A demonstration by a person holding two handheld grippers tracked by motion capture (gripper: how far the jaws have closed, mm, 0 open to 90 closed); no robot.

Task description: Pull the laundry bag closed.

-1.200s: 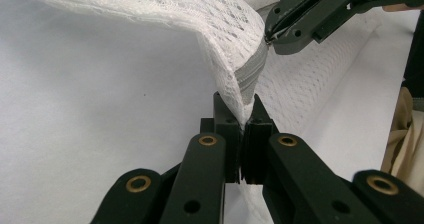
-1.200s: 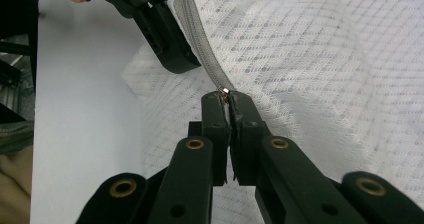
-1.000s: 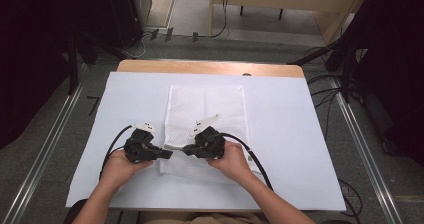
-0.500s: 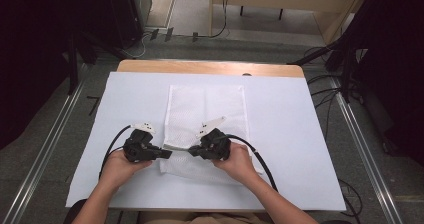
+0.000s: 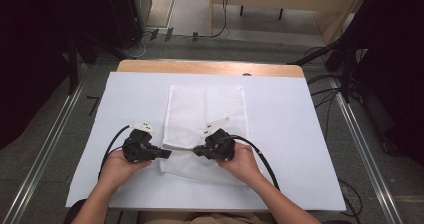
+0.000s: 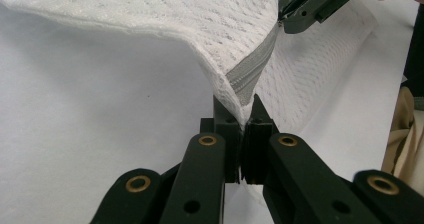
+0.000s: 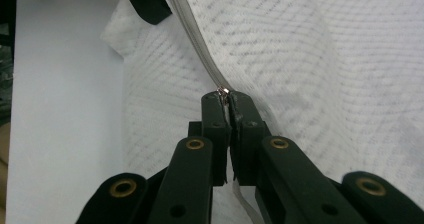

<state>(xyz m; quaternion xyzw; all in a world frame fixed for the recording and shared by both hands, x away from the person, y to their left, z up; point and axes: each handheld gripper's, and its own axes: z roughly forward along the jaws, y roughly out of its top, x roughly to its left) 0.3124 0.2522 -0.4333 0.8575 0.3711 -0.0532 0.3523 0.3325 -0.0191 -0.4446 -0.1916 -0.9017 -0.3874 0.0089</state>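
Left hand-held gripper (image 6: 240,134): clamped on mesh bag (image 5: 207,114) corner
Right hand-held gripper (image 7: 227,101): clamped on zipper pull (image 7: 222,91)
Bag axis: lengthwise away from person, on counter (image 5: 300,134)

Left gripper (image 5: 167,154) and right gripper (image 5: 196,151) face each other, both clamped.

Mesh bag (image 5: 207,116) looks like white knitted cloth with a grey fabric zipper (image 6: 250,74), tiny shiny metal pull (image 7: 222,91). Desk (image 5: 210,67) edge is wood, its white sheet (image 5: 290,134) smooth and matt.
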